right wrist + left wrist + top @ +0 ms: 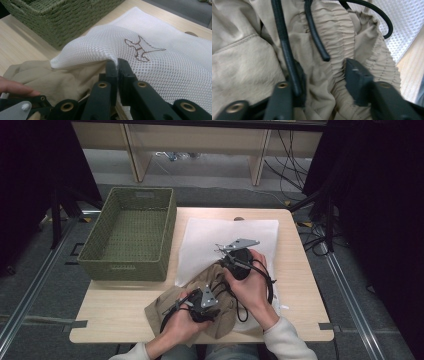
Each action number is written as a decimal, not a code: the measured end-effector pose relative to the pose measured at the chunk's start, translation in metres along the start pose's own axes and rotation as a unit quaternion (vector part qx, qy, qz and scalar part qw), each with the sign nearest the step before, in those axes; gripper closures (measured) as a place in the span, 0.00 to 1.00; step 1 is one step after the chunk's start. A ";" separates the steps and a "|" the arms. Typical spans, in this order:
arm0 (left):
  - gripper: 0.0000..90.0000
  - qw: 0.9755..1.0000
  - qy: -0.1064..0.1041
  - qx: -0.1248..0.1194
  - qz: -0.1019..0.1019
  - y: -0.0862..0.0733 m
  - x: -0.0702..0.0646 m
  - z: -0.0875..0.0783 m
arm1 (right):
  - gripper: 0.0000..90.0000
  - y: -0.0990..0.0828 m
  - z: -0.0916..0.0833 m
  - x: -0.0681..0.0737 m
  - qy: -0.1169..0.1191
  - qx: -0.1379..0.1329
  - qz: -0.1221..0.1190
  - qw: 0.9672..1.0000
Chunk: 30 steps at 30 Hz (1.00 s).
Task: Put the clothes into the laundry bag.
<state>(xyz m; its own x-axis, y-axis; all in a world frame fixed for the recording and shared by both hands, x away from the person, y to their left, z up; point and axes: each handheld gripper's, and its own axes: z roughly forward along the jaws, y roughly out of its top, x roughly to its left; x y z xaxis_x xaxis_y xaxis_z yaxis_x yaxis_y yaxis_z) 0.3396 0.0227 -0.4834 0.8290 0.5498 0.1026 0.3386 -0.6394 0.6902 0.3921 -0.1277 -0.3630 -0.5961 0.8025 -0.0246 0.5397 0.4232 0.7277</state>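
Note:
A white mesh bag point(225, 232) lies flat on the table, with a brown dog emblem point(141, 48) on its top layer. My right gripper point(222, 256) point(117, 65) is shut on the bag's near edge and holds that layer raised. A crumpled beige garment point(170, 307) point(65, 80) with an elastic waistband point(337, 32) lies at the bag's mouth, partly under the lifted mesh. My left gripper point(207, 292) point(324, 80) points down into the garment. Its jaws stand apart with bunched waistband cloth between them. Black cables point(284, 45) hang across the cloth.
A green woven basket point(127, 265) point(50, 20) stands on the table's left back part, close to the bag. Bare wooden tabletop point(115, 315) shows in front of the basket. Beyond the table are the floor, shelf legs and loose cables.

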 end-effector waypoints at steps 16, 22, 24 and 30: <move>0.88 0.998 -0.010 -0.041 -0.041 0.008 0.004 -0.015 | 0.98 0.001 0.001 -0.001 0.005 -0.008 -0.018 1.000; 0.88 0.994 -0.018 -0.086 -0.068 0.018 0.005 -0.030 | 0.98 0.001 -0.001 0.000 0.006 -0.011 -0.015 1.000; 0.88 0.992 -0.012 -0.103 -0.071 0.023 0.006 -0.036 | 0.98 0.002 -0.002 0.001 0.008 -0.013 -0.021 1.000; 0.88 0.988 -0.005 -0.132 -0.079 0.038 0.011 -0.050 | 0.98 0.003 -0.006 0.003 0.008 -0.024 -0.020 0.999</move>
<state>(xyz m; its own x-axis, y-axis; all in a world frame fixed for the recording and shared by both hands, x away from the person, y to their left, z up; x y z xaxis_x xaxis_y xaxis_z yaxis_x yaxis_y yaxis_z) 0.3394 0.0311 -0.4207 0.7795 0.6258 -0.0281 0.3377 -0.3819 0.8603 0.3882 -0.1264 -0.3561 -0.6260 0.7786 -0.0446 0.4865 0.4346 0.7579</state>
